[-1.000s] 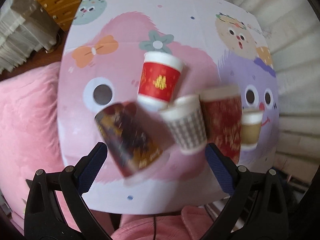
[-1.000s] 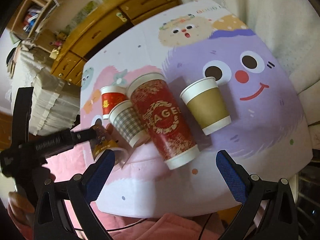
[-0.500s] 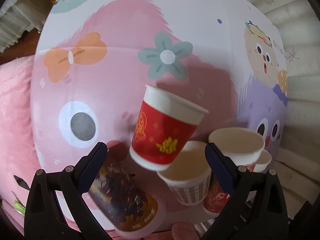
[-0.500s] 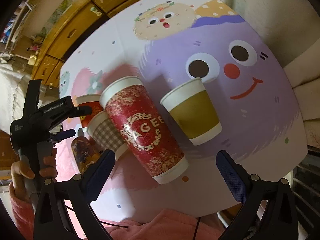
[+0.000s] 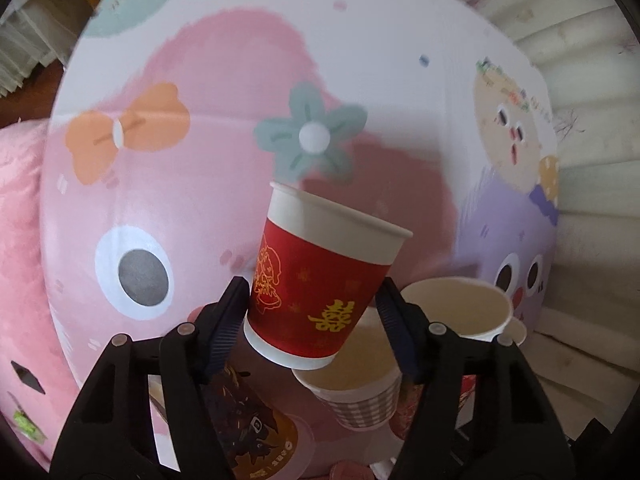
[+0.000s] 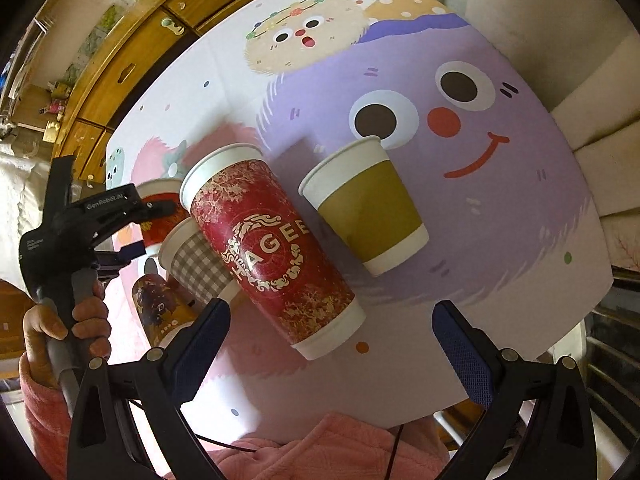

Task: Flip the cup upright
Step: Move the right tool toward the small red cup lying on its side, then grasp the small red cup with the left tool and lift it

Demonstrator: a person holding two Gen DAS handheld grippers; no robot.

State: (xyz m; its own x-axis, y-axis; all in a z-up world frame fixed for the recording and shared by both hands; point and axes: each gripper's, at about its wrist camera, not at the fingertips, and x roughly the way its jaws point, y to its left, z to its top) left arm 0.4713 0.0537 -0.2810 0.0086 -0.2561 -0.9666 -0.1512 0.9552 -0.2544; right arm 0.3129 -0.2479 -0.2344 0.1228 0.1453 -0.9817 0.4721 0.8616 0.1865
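My left gripper [image 5: 316, 320] is shut on a small red paper cup [image 5: 320, 284] with gold characters, gripped near its base and held above the table, mouth up and tilted away. The same cup [image 6: 160, 216] shows partly hidden behind the left gripper [image 6: 160, 210] in the right wrist view. My right gripper [image 6: 332, 344] is open and empty, above the table's near edge in front of the tall red cup [image 6: 272, 248].
On the cartoon-printed table [image 6: 500, 208] stand a checked cup [image 5: 360, 392], a tall red cup, a mustard cup [image 6: 368, 204] and a dark patterned cup [image 5: 248, 432]. Wooden drawers [image 6: 132, 52] lie beyond. Pink fabric [image 5: 20, 240] is on the left.
My left gripper closed on the small red cup and lifted it off the table. The right gripper moved slightly closer to the cups and stayed open.
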